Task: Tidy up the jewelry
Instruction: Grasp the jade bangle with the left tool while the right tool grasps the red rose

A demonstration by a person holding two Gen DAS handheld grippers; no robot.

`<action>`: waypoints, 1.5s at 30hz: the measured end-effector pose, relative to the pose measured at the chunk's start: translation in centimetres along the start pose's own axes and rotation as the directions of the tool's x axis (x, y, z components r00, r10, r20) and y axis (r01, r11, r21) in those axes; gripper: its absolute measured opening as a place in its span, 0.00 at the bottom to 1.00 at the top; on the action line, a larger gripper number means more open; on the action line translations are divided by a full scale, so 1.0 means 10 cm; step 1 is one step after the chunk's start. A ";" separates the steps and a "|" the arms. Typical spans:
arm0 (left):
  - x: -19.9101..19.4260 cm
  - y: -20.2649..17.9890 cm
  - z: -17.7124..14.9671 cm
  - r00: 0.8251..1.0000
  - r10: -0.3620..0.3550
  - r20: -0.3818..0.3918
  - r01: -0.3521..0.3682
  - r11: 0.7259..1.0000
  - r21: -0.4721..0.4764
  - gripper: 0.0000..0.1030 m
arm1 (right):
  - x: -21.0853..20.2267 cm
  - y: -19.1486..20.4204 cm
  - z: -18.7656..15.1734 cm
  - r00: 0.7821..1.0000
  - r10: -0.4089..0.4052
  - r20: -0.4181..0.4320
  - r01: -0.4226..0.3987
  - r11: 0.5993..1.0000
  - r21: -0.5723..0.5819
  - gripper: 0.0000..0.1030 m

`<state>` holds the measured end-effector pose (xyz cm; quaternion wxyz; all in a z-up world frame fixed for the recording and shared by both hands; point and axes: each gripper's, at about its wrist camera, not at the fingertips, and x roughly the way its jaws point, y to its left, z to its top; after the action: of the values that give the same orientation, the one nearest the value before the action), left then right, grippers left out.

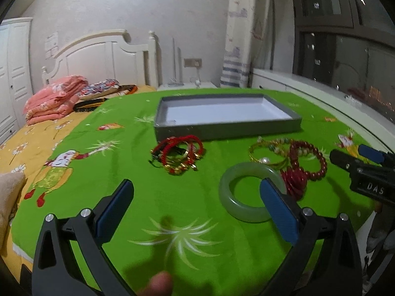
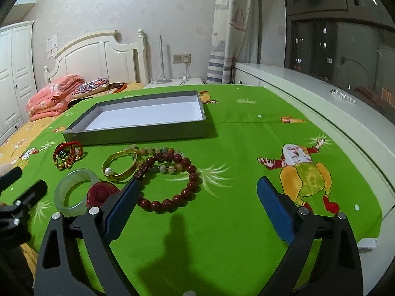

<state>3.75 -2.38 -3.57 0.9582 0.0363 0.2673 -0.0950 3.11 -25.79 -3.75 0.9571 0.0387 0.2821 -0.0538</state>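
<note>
Right wrist alone shows gold bangle [image 2: 120, 168] whole.

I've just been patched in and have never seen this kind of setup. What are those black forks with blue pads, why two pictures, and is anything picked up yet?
No robot arm here: a person holds a two-finger gripper in each hand, each with a camera looking along its fingers. One picture is from the left gripper, the other from the right gripper. The blue pads are the fingertips.

On the green cloth sits an empty grey tray. In front of it lie a pile of red cord bracelets, a gold bangle, a pale green jade bangle, a small dark red bracelet, a pastel bead strand and a dark red bead bracelet.

Both grippers are open and hold nothing.
</note>
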 end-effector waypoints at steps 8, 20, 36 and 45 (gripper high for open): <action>0.20 -0.07 -0.01 0.999 -0.016 -0.050 0.017 1.000 0.020 0.96 | 0.00 -0.03 -0.03 1.000 0.024 -0.003 -0.024 1.000 0.009 0.88; 0.47 -0.07 0.13 0.990 -0.010 -0.140 0.009 1.000 -0.008 0.95 | -0.08 0.01 -0.06 0.997 0.072 0.024 -0.072 0.997 -0.006 0.88; 0.66 -0.10 0.14 0.968 -0.092 -0.235 0.111 0.991 0.069 0.17 | 0.03 0.61 -0.16 0.953 0.286 -0.103 -0.303 0.919 -0.252 0.54; 0.58 0.11 0.16 0.971 -0.122 -0.205 0.129 0.991 0.025 0.14 | 0.13 0.84 -0.18 0.942 0.294 -0.162 -0.333 0.881 -0.337 0.43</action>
<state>9.64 -2.41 -5.17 0.9171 0.0473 0.3638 -0.1562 4.29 -17.37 -5.61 0.9275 -0.0892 0.3277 0.1564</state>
